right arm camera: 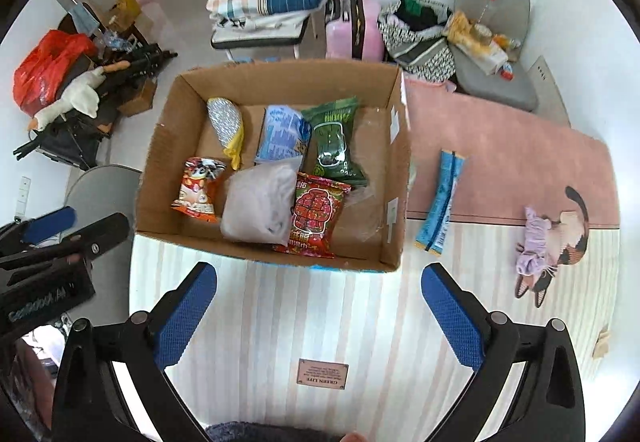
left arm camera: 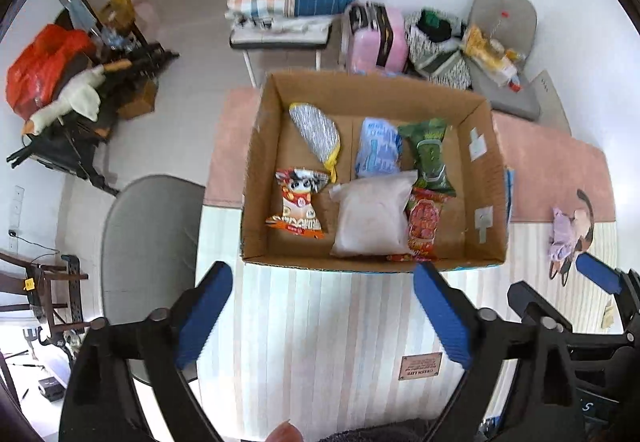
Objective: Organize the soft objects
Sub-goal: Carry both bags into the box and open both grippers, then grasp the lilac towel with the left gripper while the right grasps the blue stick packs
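A: How far along does this look?

B: Mostly done, I'd say. The box (right arm camera: 280,162) on the table (right arm camera: 320,322) already holds six soft packs: a silver pouch (right arm camera: 224,118), a pale blue pack (right arm camera: 282,132), a green pack (right arm camera: 334,140), an orange snack bag (right arm camera: 198,188), a white bag (right arm camera: 258,202) and a red pack (right arm camera: 316,216). The red one overlaps the white bag's edge.

A: What's left outside?

B: Two things, as far as I can see. A blue sachet (right arm camera: 440,198) lies on the table just beside the box's right wall, and a lilac scrunchie (right arm camera: 534,246) sits farther right, well apart from the box.

A: And the grippers?

B: The left gripper (left arm camera: 324,316) hangs before the box's near wall, jaws spread wide, nothing between them. The right gripper (right arm camera: 318,314) is the same: wide apart and empty, over bare table.

A: Next move?

B: Probably the right one goes for the sachet, since it's on that side. It's flat and thin, so pinching it off the cloth may be fiddly.
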A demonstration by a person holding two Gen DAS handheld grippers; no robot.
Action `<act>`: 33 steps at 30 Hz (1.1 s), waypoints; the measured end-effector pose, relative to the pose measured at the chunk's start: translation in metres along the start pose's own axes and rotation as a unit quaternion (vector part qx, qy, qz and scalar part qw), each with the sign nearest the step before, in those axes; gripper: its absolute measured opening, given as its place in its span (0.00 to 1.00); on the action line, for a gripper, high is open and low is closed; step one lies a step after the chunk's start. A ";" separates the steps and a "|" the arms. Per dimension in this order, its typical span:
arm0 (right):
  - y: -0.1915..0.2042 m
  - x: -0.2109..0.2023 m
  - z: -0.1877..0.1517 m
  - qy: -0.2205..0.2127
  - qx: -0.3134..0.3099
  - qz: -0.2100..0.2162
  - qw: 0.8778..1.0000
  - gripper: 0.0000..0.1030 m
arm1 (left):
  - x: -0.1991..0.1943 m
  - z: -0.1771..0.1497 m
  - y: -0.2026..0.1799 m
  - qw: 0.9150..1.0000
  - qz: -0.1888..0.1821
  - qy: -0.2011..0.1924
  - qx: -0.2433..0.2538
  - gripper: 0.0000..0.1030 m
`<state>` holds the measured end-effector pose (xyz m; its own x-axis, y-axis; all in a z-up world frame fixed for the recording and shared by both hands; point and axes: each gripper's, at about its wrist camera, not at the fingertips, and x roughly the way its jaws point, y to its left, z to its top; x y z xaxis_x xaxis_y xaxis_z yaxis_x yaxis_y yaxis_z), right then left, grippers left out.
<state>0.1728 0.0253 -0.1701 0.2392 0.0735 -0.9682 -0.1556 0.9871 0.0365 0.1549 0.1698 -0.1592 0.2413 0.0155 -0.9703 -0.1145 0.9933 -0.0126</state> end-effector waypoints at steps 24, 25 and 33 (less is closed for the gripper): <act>-0.120 -0.051 -0.028 -0.033 0.083 0.022 0.996 1.00 | -0.036 0.004 -0.108 0.997 0.017 -0.053 0.057 0.99; -0.140 -0.048 -0.028 -0.028 0.098 0.017 0.995 1.00 | -0.031 0.009 -0.124 0.996 0.013 -0.049 0.070 0.99; -0.292 -0.009 -0.038 0.016 0.201 -0.046 0.978 1.00 | 0.042 0.054 -0.256 0.984 -0.014 0.014 0.177 0.99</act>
<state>0.1795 -0.2692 -0.1818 0.2027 -0.0172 -0.9791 0.2555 0.9661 0.0360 0.2464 -0.0780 -0.1837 0.2114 -0.0113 -0.9773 0.2368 0.9707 0.0400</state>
